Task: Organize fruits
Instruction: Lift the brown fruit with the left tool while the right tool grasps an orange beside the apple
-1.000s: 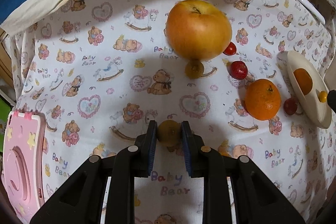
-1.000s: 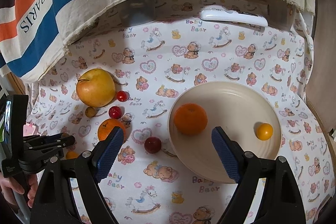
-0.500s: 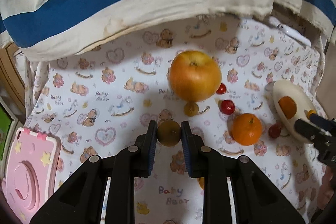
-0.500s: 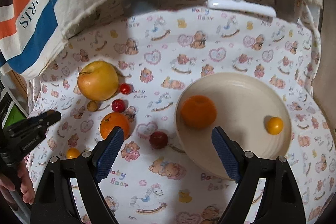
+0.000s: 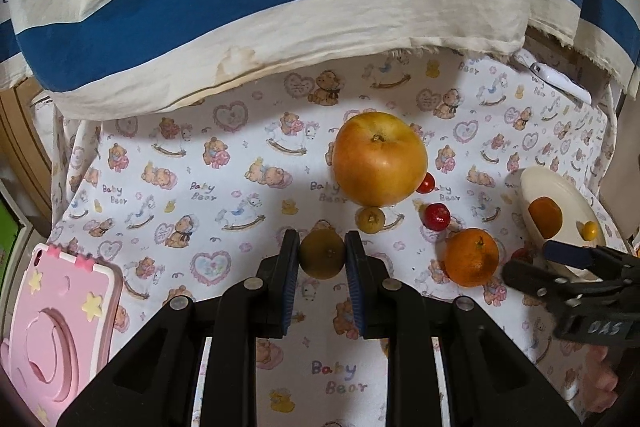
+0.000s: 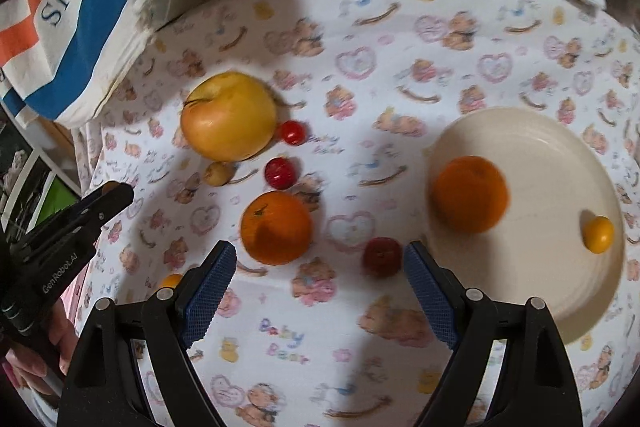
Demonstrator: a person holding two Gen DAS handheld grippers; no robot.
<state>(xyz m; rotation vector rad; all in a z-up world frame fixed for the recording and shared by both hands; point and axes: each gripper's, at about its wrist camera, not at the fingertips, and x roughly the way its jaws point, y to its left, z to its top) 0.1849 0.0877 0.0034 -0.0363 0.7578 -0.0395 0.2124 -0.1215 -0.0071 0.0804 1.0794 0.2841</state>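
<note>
On the cloth (image 6: 320,327) from left to right lay one apple (image 6: 229,117), one small yellow-brown fruit (image 6: 218,173), three red fruits (image 6: 281,173) and one orange (image 6: 276,228). The plate (image 6: 560,155) held a second orange (image 6: 471,193) and one yellow tomato (image 6: 597,233). The left gripper (image 5: 322,261) was clenched on a round olive fruit (image 5: 322,259), lifted clear of the cloth, its dimple facing the camera; being round, it had no long axis. The right gripper (image 6: 320,267) hung with jaws wide, gripping nothing, above the orange and a red fruit.
</note>
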